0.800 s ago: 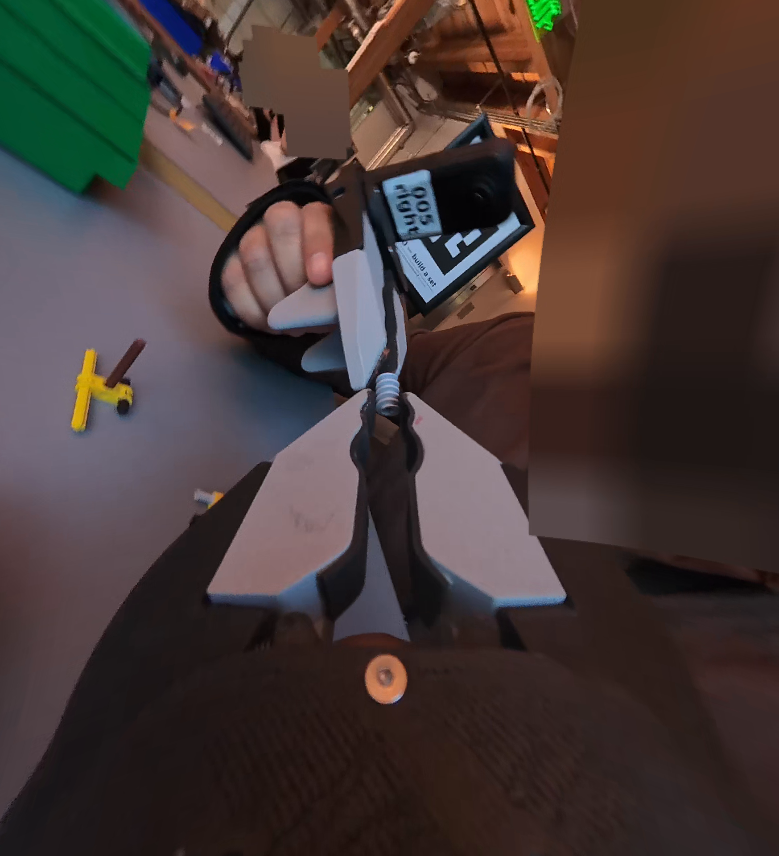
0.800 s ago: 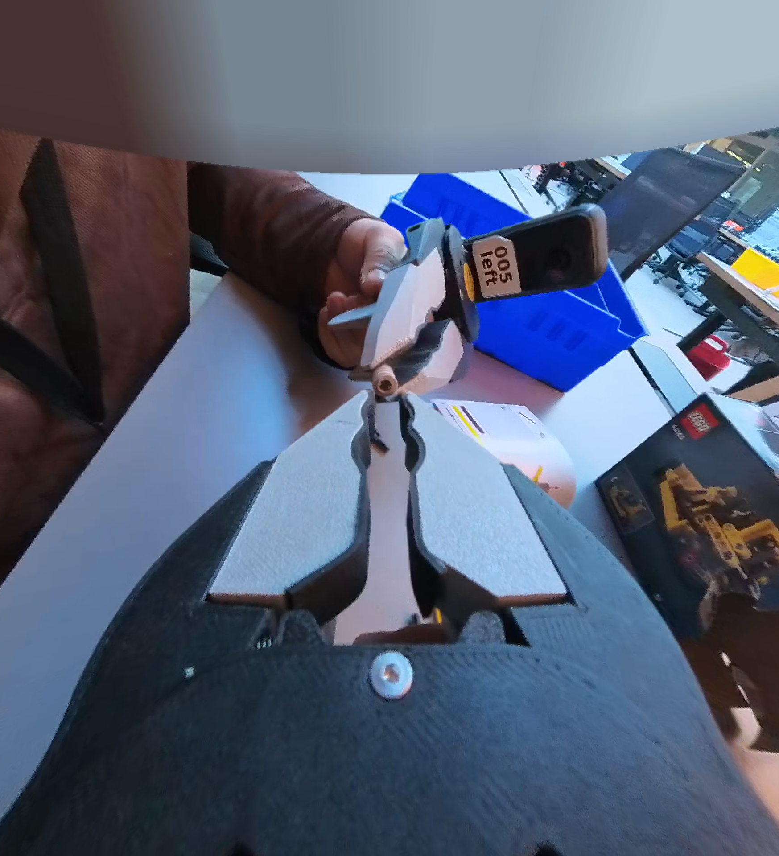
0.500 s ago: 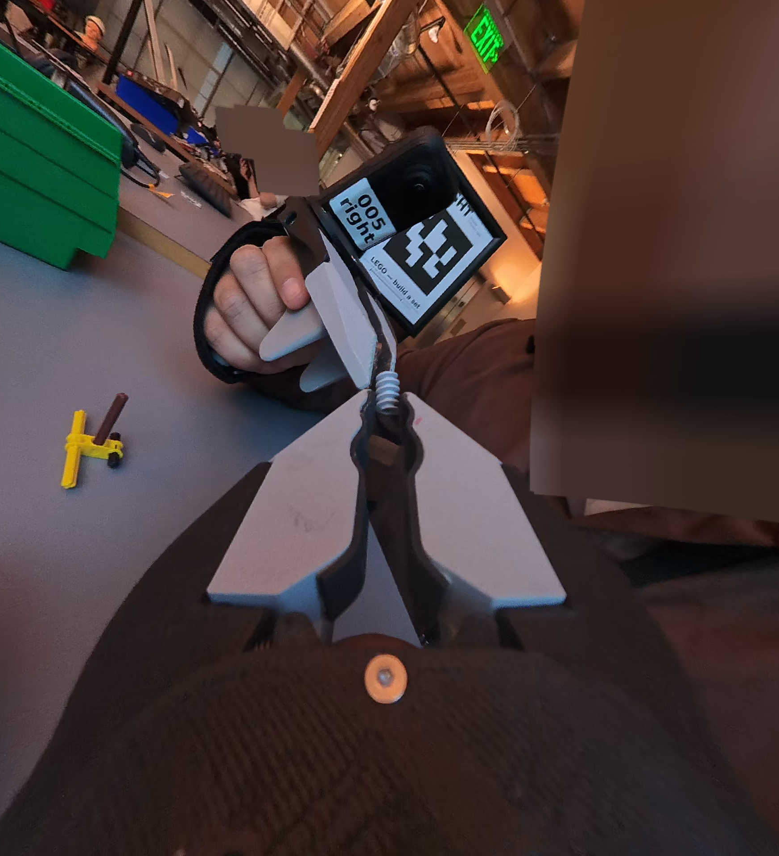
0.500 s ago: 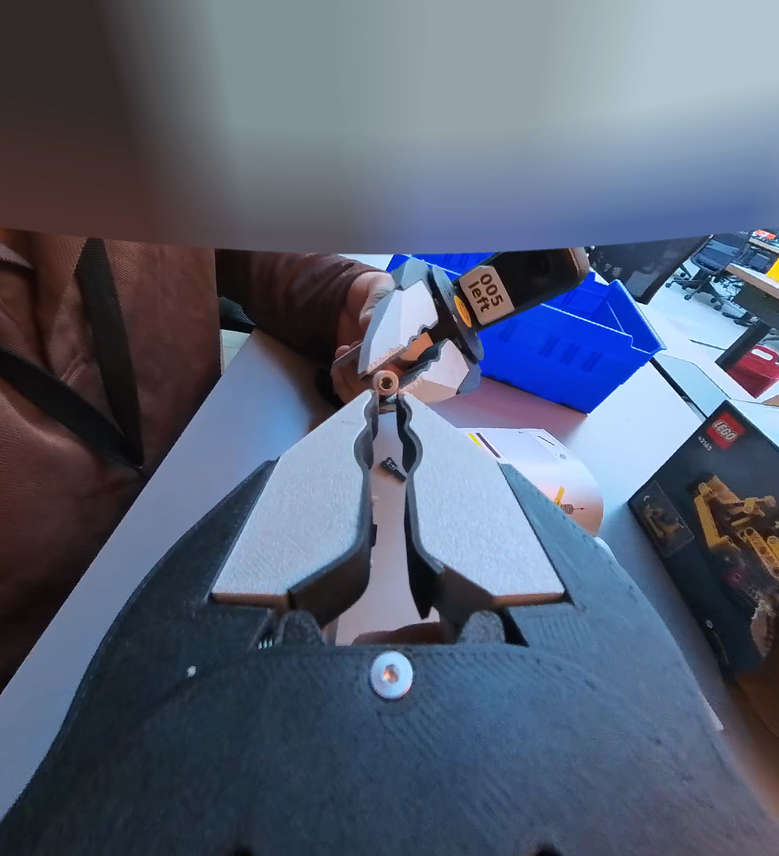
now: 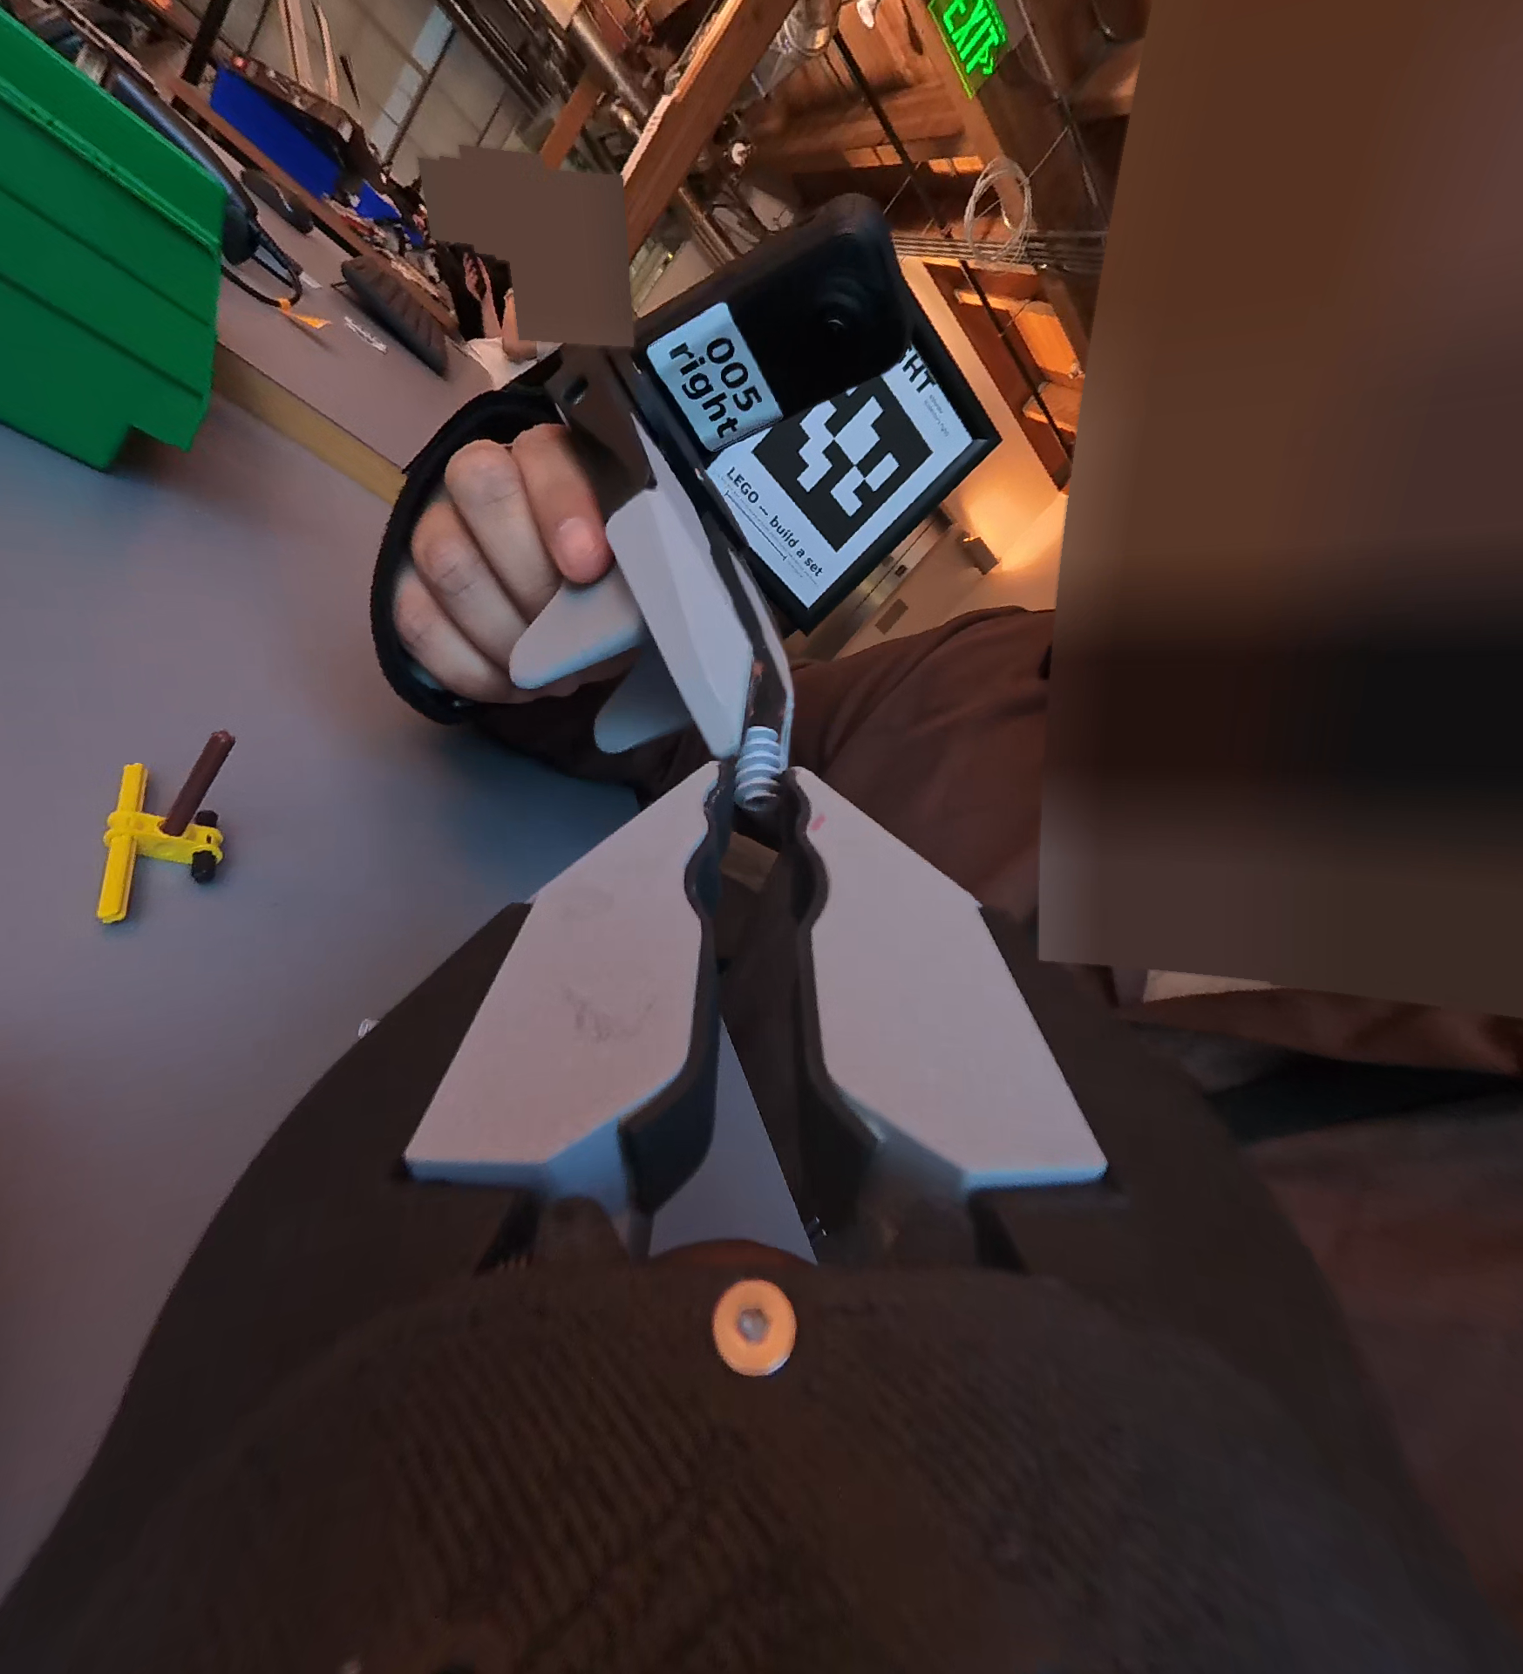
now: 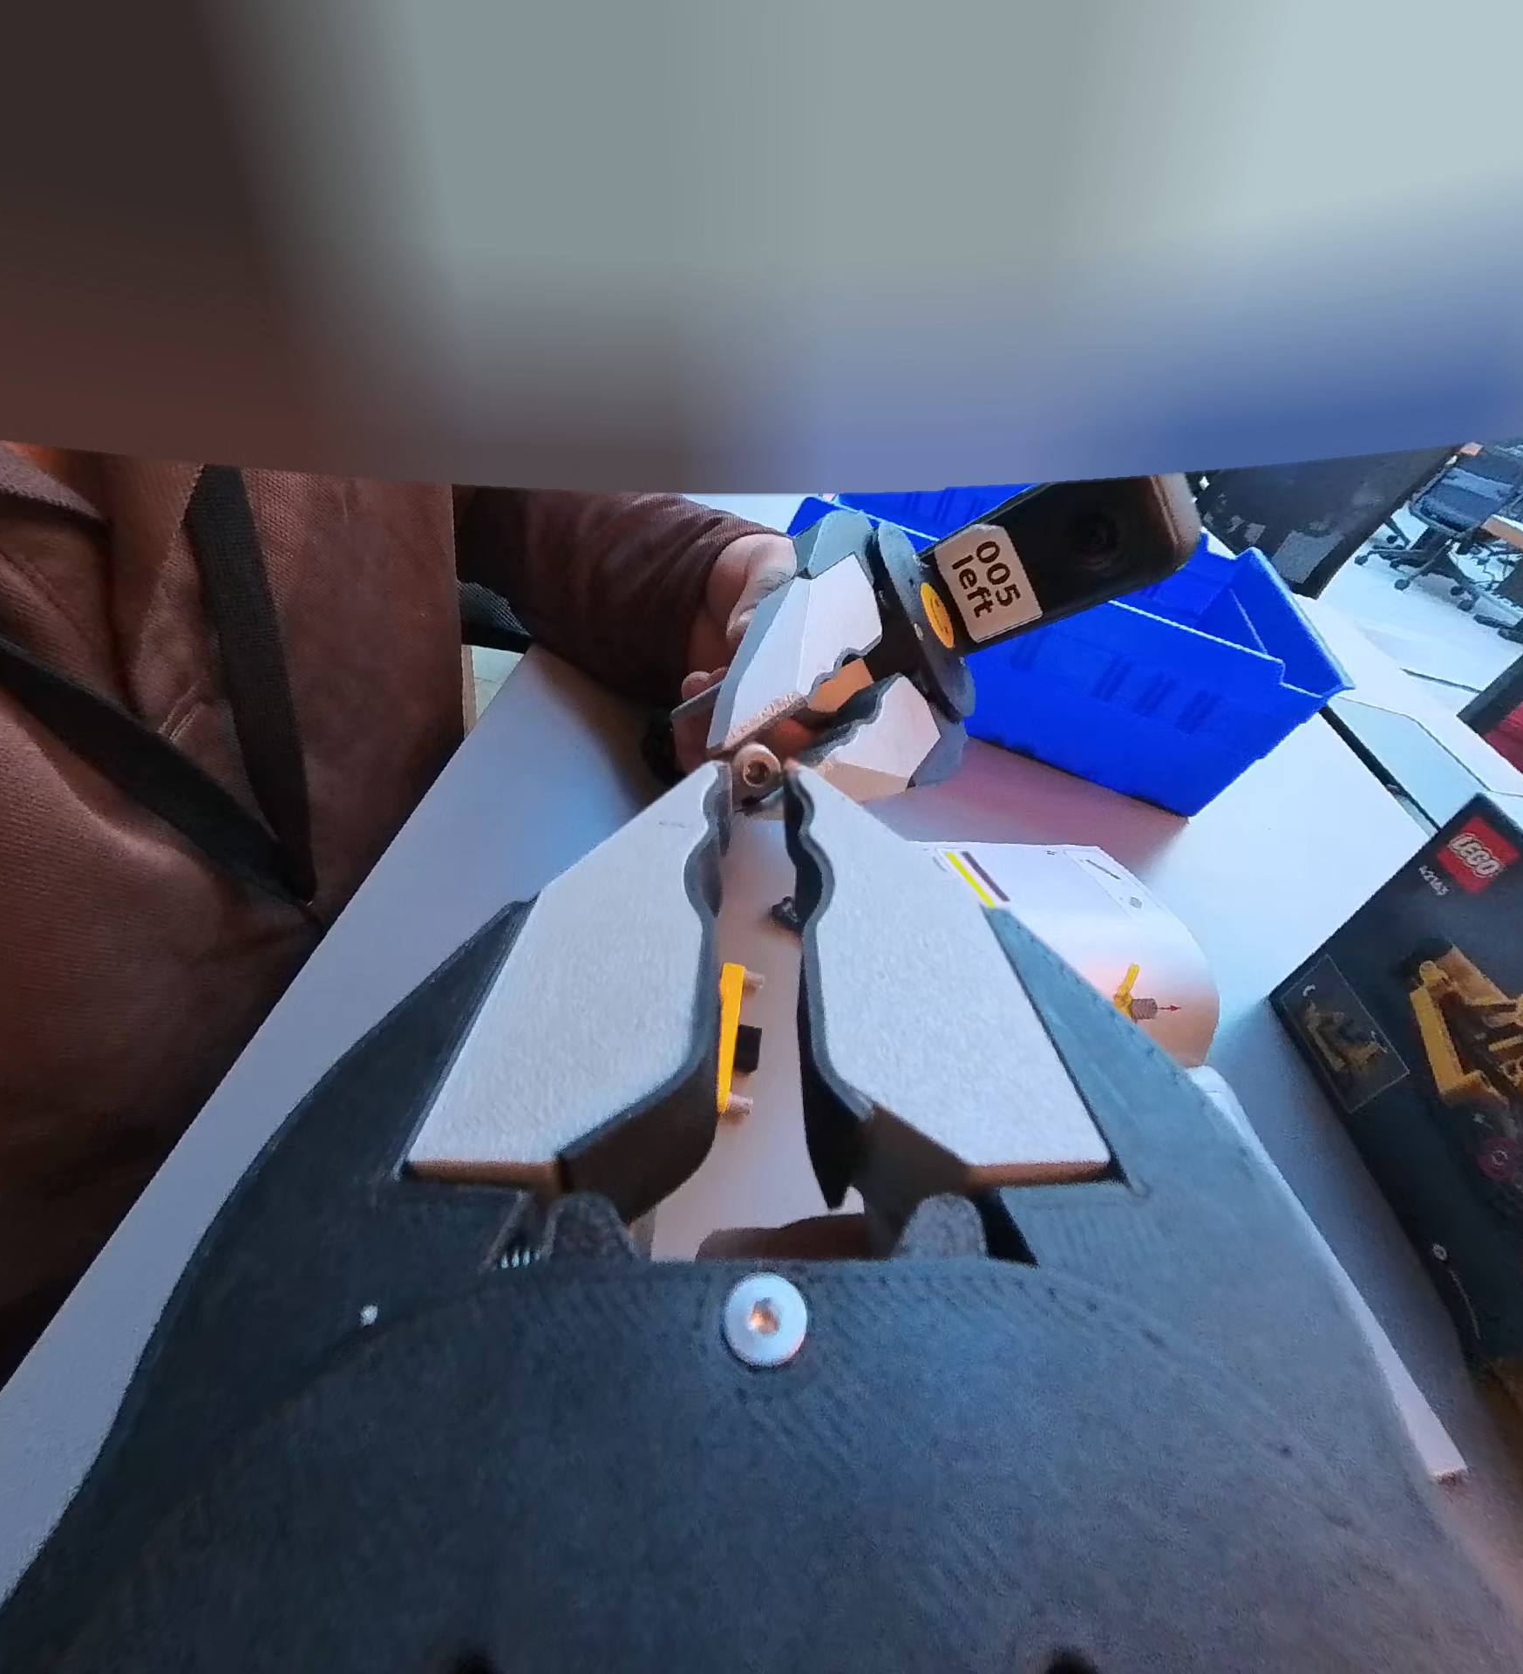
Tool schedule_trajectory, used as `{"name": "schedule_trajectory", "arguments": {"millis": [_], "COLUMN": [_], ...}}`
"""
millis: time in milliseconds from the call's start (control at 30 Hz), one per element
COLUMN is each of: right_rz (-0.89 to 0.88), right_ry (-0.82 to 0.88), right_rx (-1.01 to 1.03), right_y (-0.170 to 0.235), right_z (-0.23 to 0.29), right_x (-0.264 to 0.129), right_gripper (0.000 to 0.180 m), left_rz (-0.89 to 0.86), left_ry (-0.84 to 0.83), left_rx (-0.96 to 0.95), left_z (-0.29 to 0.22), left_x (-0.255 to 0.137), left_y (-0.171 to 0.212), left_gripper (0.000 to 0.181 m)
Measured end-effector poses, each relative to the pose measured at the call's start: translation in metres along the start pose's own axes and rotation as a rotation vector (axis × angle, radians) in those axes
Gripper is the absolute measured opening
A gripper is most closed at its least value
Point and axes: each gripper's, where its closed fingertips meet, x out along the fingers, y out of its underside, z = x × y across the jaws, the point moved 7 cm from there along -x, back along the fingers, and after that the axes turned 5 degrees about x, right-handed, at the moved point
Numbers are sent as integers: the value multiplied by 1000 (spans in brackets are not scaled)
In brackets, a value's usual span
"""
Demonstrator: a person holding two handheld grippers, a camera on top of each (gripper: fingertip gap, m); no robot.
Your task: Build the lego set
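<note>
In the left wrist view my left gripper (image 5: 757, 793) is shut on a small tan piece (image 5: 747, 865). A pale ribbed worm gear (image 5: 757, 770) sticks out past its tips. My right gripper (image 5: 762, 725) comes down from above, held by a hand, and pinches the gear's upper end. In the right wrist view my right gripper (image 6: 755, 786) has a narrow gap at its tips, with the gear's round end (image 6: 756, 772) in it. The left gripper (image 6: 816, 697) meets it tip to tip above the grey table (image 6: 504, 815). A yellow part with a brown axle (image 5: 161, 829) lies on the table.
A green bin (image 5: 60, 254) stands at the far left. A blue bin (image 6: 1147, 688), the open instruction booklet (image 6: 1102, 915) and the black set box (image 6: 1464, 1042) lie to the right. A yellow piece (image 6: 728, 1033) and a small black piece (image 6: 785, 910) lie under my right gripper. Only a small space, under 4 cm, lies between the two pairs of fingers.
Both grippers stay tip to tip on the gear. The right gripper has tilted downward, so the table and loose pieces now show between its fingers. The gear's end now sits between its tips.
</note>
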Motion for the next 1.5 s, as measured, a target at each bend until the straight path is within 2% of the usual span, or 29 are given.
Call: {"name": "schedule_trajectory", "arguments": {"millis": [433, 600, 767, 867, 1000, 1133, 1300, 1500], "right_rz": [2, 55, 191, 369, 540, 711, 802, 829], "right_ry": [-25, -14, 136, 260, 290, 267, 234, 226], "right_rx": [21, 41, 68, 160, 261, 215, 204, 217], "right_y": [2, 5, 19, 37, 41, 38, 40, 41], "right_z": [0, -4, -26, -44, -56, -58, -54, -54], "right_x": [1, -1, -23, -48, -57, -47, -38, -34], "right_gripper": [7, 6, 6, 7, 7, 7, 7, 7], "left_rz": [11, 42, 143, 229, 259, 274, 267, 270], "left_ry": [-4, -95, -368, -476, -490, -483, -482, -471], "left_rx": [-25, 22, 100, 155, 186, 183, 187, 201], "left_z": [0, 4, 24, 29, 27, 26, 25, 21], "left_x": [1, -1, -14, -19, -16, -14, -15, -13], "left_y": [1, 0, 0, 2, 4, 6, 4, 4], "left_gripper": [8, 8, 12, 13, 12, 11, 10, 9]}}
